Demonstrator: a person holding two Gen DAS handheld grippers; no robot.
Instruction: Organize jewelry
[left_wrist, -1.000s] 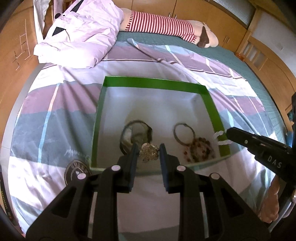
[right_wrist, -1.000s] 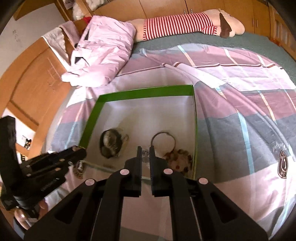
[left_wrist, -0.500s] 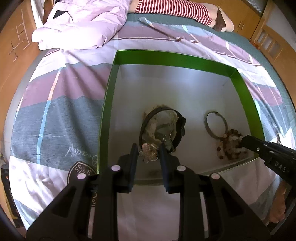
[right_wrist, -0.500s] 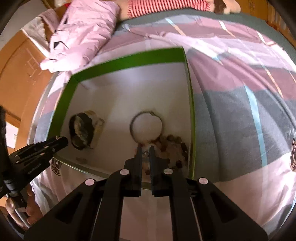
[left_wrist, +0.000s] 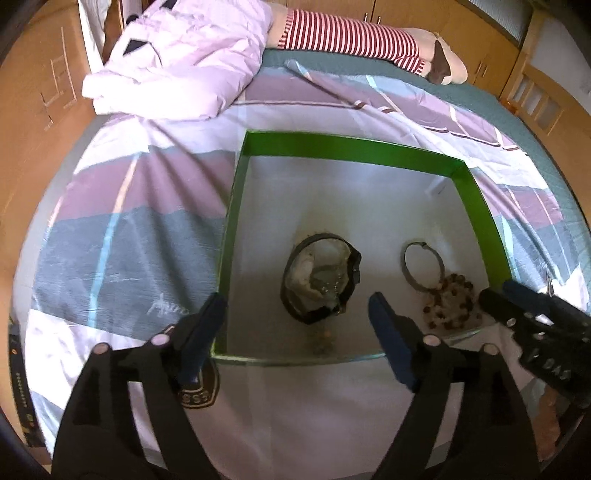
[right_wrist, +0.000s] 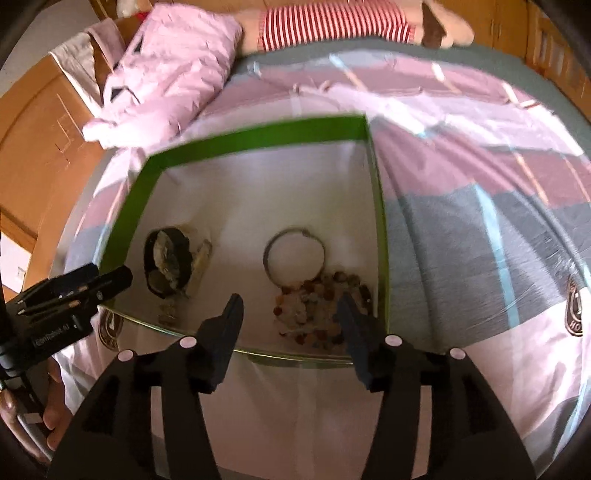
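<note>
A green-walled box (left_wrist: 351, 147) (right_wrist: 255, 138) with a white floor lies on the bed. Inside lie a black band around pale jewelry (left_wrist: 320, 278) (right_wrist: 168, 260), a small gold piece (left_wrist: 322, 341) (right_wrist: 168, 312) near the front wall, a thin metal bangle (left_wrist: 423, 266) (right_wrist: 294, 254) and a pile of brown beads (left_wrist: 448, 304) (right_wrist: 319, 308). My left gripper (left_wrist: 297, 325) is open and empty over the box's front edge. My right gripper (right_wrist: 290, 326) is open and empty above the beads; it also shows in the left wrist view (left_wrist: 532, 314).
The striped purple, grey and white bedspread (left_wrist: 122, 229) surrounds the box. A pink quilt (left_wrist: 177, 55) and a red-striped plush toy (left_wrist: 354, 33) lie at the far end. Wooden cabinets (left_wrist: 40, 81) border the bed. The left gripper shows at the right wrist view's left edge (right_wrist: 70, 295).
Both grippers have opened wide. The left one let go of the small gold piece, which now lies on the box floor. The right gripper's shut jaws released over the beads.
</note>
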